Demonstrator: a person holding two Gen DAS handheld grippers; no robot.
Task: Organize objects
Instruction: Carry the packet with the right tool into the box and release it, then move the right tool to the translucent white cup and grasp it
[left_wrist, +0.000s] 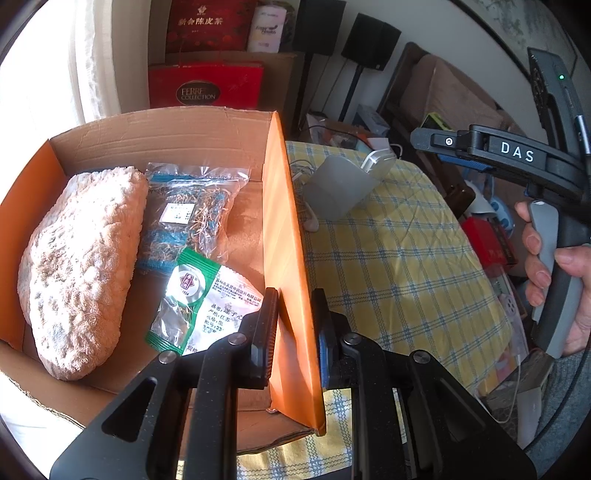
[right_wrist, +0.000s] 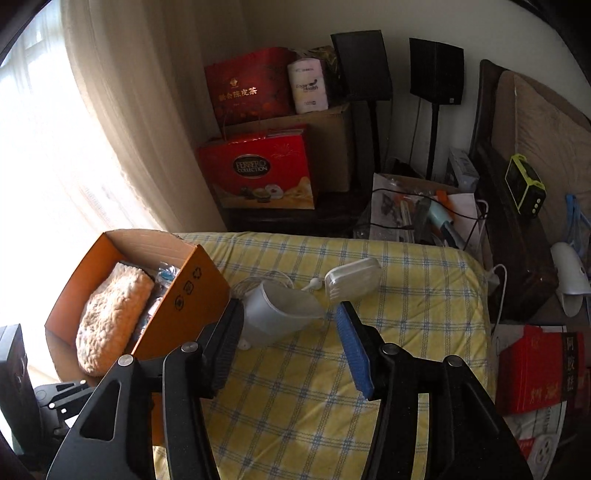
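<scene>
My left gripper (left_wrist: 293, 332) is pinched shut on the near side wall of the orange cardboard box (left_wrist: 284, 229), one pad inside and one outside; I judge I hold it there to keep the box steady and its mouth toward me while things go in. Inside the box lie a rolled fluffy towel (left_wrist: 81, 258) along the far-left wall, a clear bag of dried herbs (left_wrist: 192, 206) beside it, and a green-and-white packet (left_wrist: 199, 299) just next to my inner pad. My right gripper (right_wrist: 290, 343) stands about half open with nothing between its jaws, angled down over the yellow checked cloth (right_wrist: 388, 332) on the table. Just ahead of its fingertips, touching or nearly touching the left finger in the right wrist view, lies a translucent plastic cup (right_wrist: 277, 314) tipped on its side, close against the box's outer wall. Behind the cup sit a white flat case (right_wrist: 352, 278) and a white earphone cable (right_wrist: 258, 282), both still out on the cloth. The cup looks like the next thing to pick up: it lies slightly left of the gap between my jaws, so I would need to shift that way before closing.
</scene>
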